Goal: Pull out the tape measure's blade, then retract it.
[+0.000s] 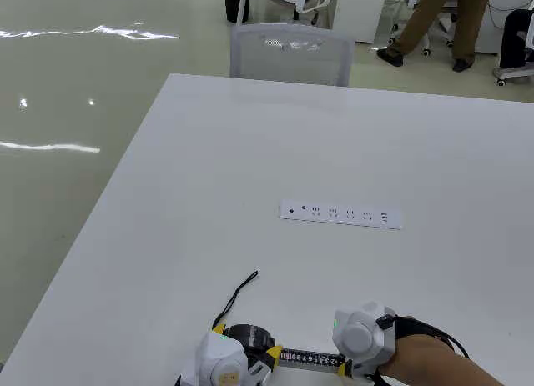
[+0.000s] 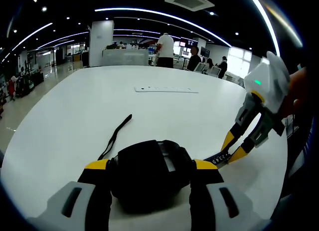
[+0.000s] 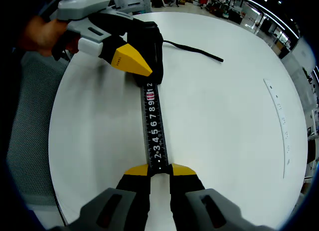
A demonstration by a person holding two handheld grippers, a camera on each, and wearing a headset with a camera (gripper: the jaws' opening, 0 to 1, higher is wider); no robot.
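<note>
A broad white rectangular table (image 1: 250,152) takes up most of the head view, with a grey mesh-backed office chair (image 1: 288,54) pushed against its far edge. A long white plastic power strip (image 1: 340,214) lies flat near the middle of the table, well apart from the work. At the near edge are the two tools. The left gripper (image 2: 152,166), white-bodied with yellow-tipped fingers (image 2: 97,166), clamps the black rounded tape measure (image 1: 249,338) from both sides, and the case rests on the table between them. Just to its right the right gripper (image 3: 159,168) holds its own yellow-tipped fingers (image 3: 135,170) pressed together on the free end of the narrow blade (image 3: 154,131). This pale metal strip with black numerals runs straight and low over the table from the case to those fingers, a short stretch of it drawn out. A thin black wrist strap (image 1: 238,294) trails from the far side of the tape measure and lies loosely curved on the table, pointing away toward the power strip.
</note>
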